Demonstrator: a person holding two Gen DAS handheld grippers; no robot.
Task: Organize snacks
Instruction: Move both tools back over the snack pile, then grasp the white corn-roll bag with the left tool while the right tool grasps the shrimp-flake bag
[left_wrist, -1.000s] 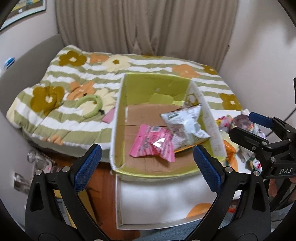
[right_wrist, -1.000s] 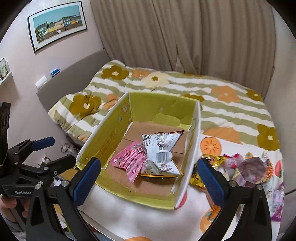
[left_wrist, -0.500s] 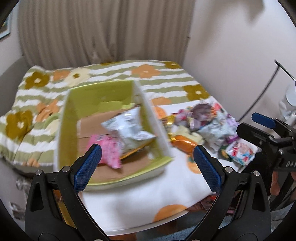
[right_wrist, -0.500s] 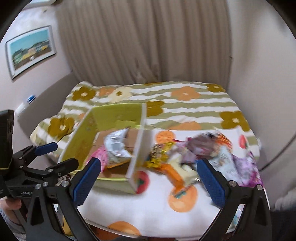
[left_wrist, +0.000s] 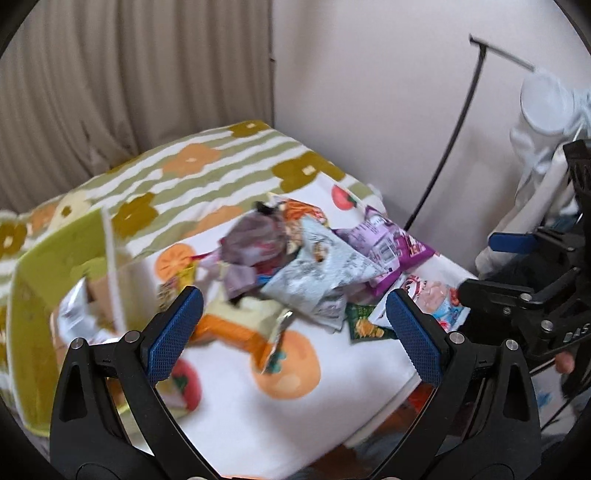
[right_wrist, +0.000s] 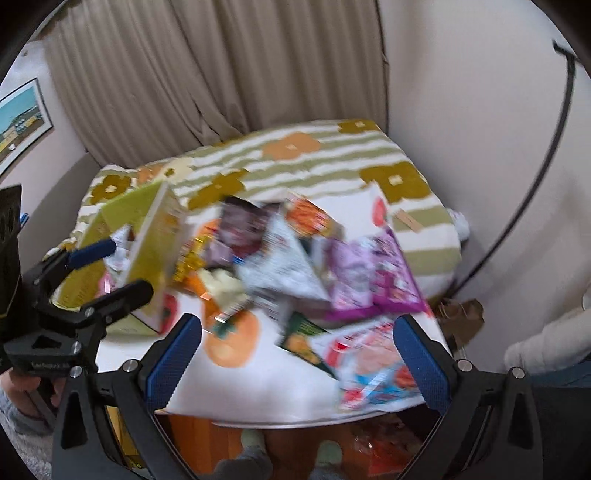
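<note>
At the left edge of the white fruit-print cloth stands the green cardboard box, open-topped, with packets partly visible inside. The left gripper hovers above the cloth, jaws spread wide and empty. Right of the box lies the heap of snack packets: an orange packet, a grey-white packet, a purple packet toward the far right edge, and a red-and-blue packet at the near right corner. The right gripper hangs over this heap, jaws likewise apart, holding nothing.
</note>
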